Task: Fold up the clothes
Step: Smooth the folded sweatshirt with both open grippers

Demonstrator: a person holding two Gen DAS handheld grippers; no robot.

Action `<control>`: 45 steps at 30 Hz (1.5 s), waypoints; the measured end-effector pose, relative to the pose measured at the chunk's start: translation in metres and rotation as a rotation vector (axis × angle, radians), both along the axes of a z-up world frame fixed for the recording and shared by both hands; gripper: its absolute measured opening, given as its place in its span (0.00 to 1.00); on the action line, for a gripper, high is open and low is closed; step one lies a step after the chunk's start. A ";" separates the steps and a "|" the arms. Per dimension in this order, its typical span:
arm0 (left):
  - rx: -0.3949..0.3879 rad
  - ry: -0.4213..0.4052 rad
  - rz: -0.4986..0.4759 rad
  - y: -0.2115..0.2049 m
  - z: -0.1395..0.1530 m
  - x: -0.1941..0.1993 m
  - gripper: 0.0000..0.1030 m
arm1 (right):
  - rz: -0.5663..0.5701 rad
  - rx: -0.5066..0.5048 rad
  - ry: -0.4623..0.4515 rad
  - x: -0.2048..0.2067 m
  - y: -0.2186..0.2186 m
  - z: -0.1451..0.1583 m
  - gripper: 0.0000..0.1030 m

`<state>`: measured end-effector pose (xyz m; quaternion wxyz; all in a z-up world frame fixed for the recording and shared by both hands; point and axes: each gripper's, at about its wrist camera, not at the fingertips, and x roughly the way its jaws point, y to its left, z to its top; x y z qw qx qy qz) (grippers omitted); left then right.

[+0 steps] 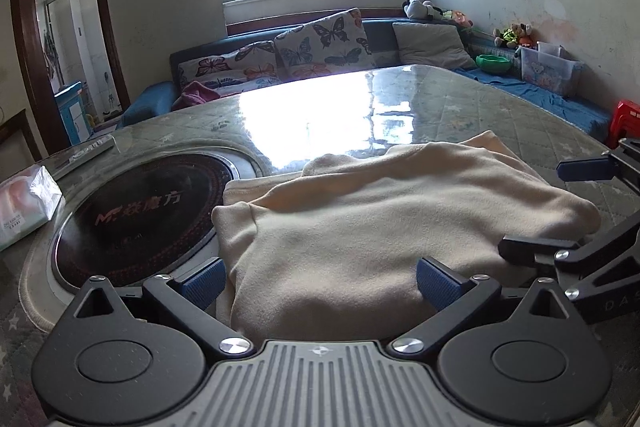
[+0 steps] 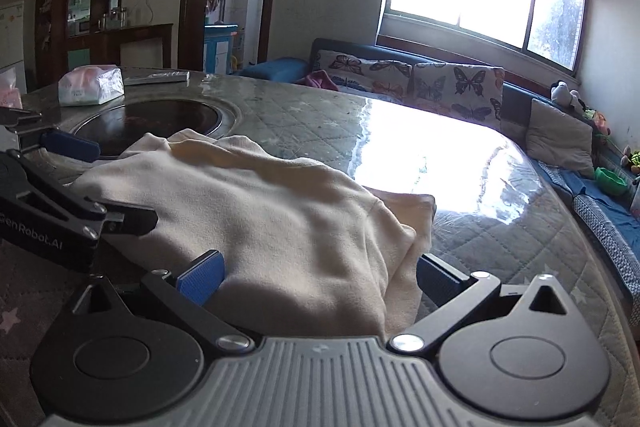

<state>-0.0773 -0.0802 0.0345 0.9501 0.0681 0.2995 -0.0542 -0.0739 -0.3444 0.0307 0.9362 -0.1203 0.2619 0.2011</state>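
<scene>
Two pairs of tongs hang over one cream garment (image 1: 380,219), and both stand spread as wide as they seem to go, nothing pinched in either. The left gripper (image 1: 320,285) fills the bottom of the left wrist view, its blue pads either side of the cloth's near edge without pressing it. The right gripper (image 2: 320,279) sits the same way at the bottom of its own view, the garment's folded corner lying between its fingers but loose.

That garment is already bunched into a thick, partly folded bundle in the lower middle of both frames, resting on the glass-topped table (image 1: 320,107). Its far left corner laps onto the rim of the dark round hob (image 1: 136,215) set into the tabletop. In the left wrist view the bundle's long axis runs roughly left to right across the frame, so each gripper faces a long edge end on: the left one covers the end toward the hob, the right one the end toward the lower right. Neither looks clearly closer; both are right at the near edge.

My guess is that the coming move depends on both tongs closing on that near edge together and carrying it away toward the bright window side. A tissue pack (image 1: 24,203) and a remote (image 1: 90,153) lie at the left, well apart from the cloth.
</scene>
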 end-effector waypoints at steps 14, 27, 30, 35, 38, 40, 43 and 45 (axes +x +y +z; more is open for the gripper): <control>-0.029 0.007 0.055 0.022 0.000 -0.006 1.00 | 0.076 -0.055 -0.031 0.005 0.024 0.002 1.00; -0.083 0.017 0.134 0.051 0.000 -0.012 1.00 | 0.121 -0.056 -0.051 0.003 0.040 0.012 1.00; -0.088 0.033 0.149 0.056 -0.004 -0.012 1.00 | 0.130 -0.078 -0.038 0.004 0.045 0.006 1.00; -0.133 0.041 0.163 0.064 -0.003 -0.016 1.00 | 0.129 -0.063 -0.046 0.001 0.041 0.011 1.00; -0.157 0.024 0.180 0.070 0.002 -0.017 1.00 | 0.108 -0.051 -0.060 0.000 0.037 0.016 1.00; -0.169 0.025 0.203 0.075 0.002 -0.015 1.00 | 0.085 -0.051 -0.071 0.002 0.034 0.018 1.00; -0.193 0.050 0.240 0.084 -0.002 -0.010 1.00 | 0.061 -0.054 -0.050 0.006 0.028 0.015 1.00; -0.200 0.059 0.247 0.088 -0.005 -0.009 1.00 | 0.057 -0.069 -0.037 0.007 0.026 0.012 1.00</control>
